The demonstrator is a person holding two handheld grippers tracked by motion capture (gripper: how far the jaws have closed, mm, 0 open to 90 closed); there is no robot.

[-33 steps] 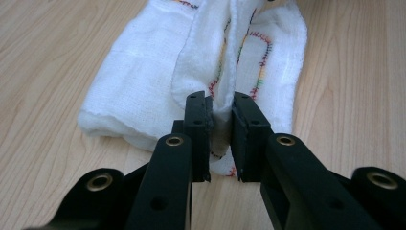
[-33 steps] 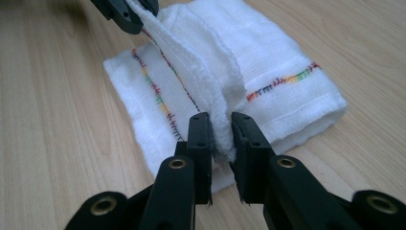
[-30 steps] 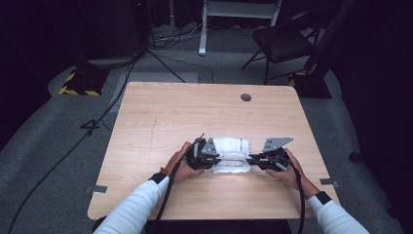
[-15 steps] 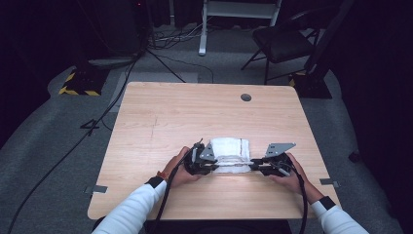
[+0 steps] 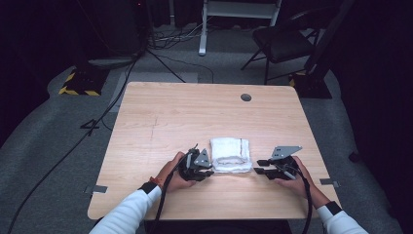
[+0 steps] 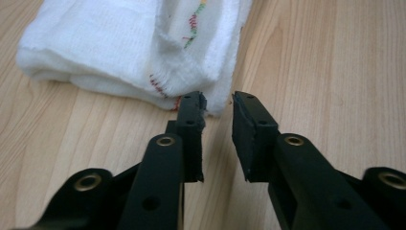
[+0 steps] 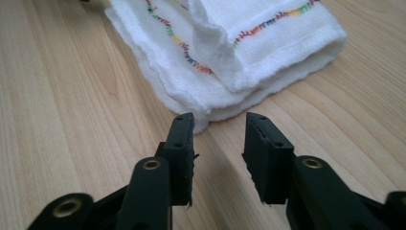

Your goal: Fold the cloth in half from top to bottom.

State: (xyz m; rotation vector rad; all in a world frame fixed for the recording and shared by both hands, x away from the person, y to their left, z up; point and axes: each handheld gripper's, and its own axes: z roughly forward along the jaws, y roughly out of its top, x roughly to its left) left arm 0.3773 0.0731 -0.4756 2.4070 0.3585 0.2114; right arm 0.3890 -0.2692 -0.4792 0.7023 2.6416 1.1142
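Left hand-held gripper [image 5: 208,171]: set just left of the folded towel [image 5: 231,155], nearer of the two; jaws narrowly parted, just opened, nothing between them.
Right hand-held gripper [image 5: 259,166]: slightly apart from the towel's right side; jaws parted wider, just opened, empty.
Folded towel: lying flat on the desk [image 5: 195,112] between both grippers, long axis running away from the person. Underside layers hidden; fold count not discernible.

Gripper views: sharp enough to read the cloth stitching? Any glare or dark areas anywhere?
Left gripper view: folded white cloth and its coloured stitching sharp, the black jaw bases soft at the bottom edge. Right gripper view: cloth edge crisp, soft jaw shadows on the wood, no glare. High view: table evenly lit, surroundings nearly black.
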